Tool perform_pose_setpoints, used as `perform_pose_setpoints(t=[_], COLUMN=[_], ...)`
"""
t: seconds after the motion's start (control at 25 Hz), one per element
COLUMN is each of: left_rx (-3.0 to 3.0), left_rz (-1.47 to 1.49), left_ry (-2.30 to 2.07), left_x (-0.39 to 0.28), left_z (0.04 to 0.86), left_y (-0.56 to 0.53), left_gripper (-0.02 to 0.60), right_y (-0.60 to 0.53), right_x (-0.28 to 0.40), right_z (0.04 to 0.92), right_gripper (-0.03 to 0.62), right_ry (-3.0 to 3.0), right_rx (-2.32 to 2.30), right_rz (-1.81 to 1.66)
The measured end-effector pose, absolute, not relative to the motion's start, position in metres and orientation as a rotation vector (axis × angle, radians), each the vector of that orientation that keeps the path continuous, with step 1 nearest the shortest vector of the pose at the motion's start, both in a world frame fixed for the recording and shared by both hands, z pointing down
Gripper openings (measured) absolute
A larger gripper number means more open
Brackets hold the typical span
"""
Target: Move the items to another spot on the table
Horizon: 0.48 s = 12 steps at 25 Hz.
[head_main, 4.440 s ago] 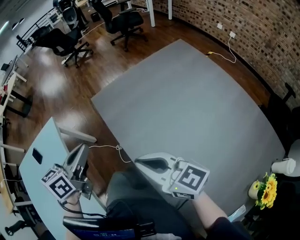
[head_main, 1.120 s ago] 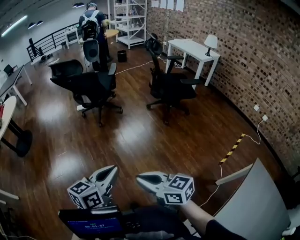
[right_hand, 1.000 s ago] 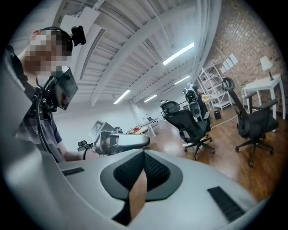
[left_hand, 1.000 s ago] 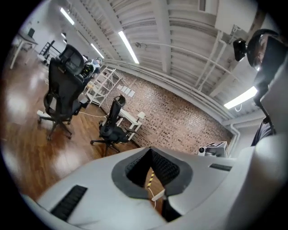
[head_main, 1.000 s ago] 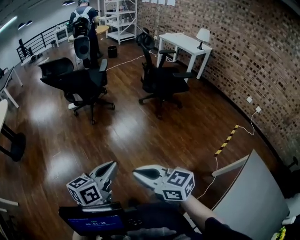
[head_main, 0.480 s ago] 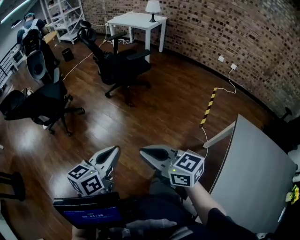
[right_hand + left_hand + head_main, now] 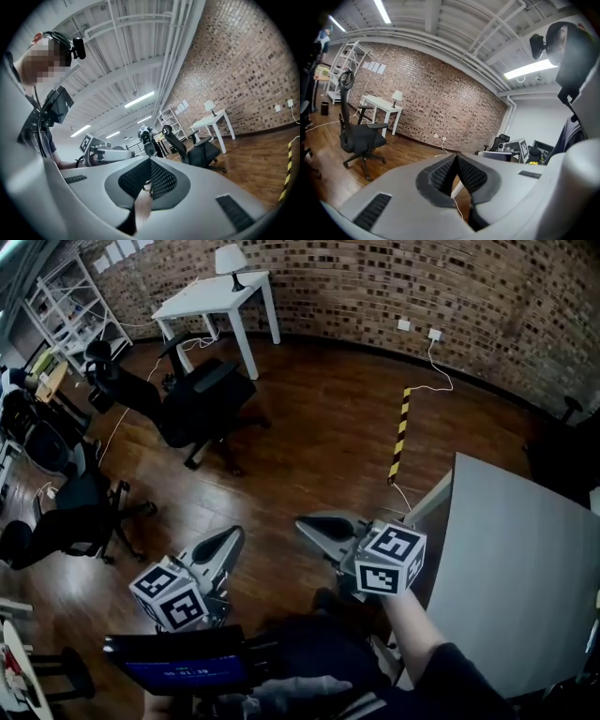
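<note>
Both grippers are held out in front of me over the wooden floor, away from the table. In the head view my left gripper [image 7: 234, 534] is at lower left and my right gripper [image 7: 303, 522] is at centre, both shut with nothing in them. The left gripper view shows my left gripper [image 7: 455, 157] with its jaws pressed together. In the right gripper view my right gripper [image 7: 150, 161] is shut the same way. The grey table [image 7: 511, 559] lies to the right of the right gripper. A small yellow flower bunch [image 7: 534, 163] shows far off in the left gripper view.
Black office chairs [image 7: 197, 404] stand on the floor ahead, with a white table [image 7: 211, 296] and lamp [image 7: 229, 259] by the brick wall. A yellow-black strip [image 7: 400, 432] lies on the floor near the grey table's corner. A tablet [image 7: 173, 667] hangs at my front.
My view has swung to the right: the chairs and white table slid left, and the grey table came further in at the right. Both grippers stayed shut and moved with me.
</note>
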<state>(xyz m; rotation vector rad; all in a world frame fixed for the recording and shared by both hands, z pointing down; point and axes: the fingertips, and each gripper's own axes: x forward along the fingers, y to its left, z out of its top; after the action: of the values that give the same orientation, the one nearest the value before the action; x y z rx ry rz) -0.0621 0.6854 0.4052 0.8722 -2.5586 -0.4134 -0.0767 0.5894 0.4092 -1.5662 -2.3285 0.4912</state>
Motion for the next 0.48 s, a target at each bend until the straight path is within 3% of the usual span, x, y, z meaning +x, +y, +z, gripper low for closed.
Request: perform_pose_setpoints(t=[0.48], left_rx=[1.252], left_rz=[-0.412], left_ry=[-2.364], left_x=[-0.150], left_z=[0.420], left_y=[0.605], left_gripper=[-0.009], right_y=[0.523], right_x=[-0.108], right_z=[0.416], right_gripper=[-0.021], right_ry=[-2.559], right_rx=[-1.215], right_rz=[0.528])
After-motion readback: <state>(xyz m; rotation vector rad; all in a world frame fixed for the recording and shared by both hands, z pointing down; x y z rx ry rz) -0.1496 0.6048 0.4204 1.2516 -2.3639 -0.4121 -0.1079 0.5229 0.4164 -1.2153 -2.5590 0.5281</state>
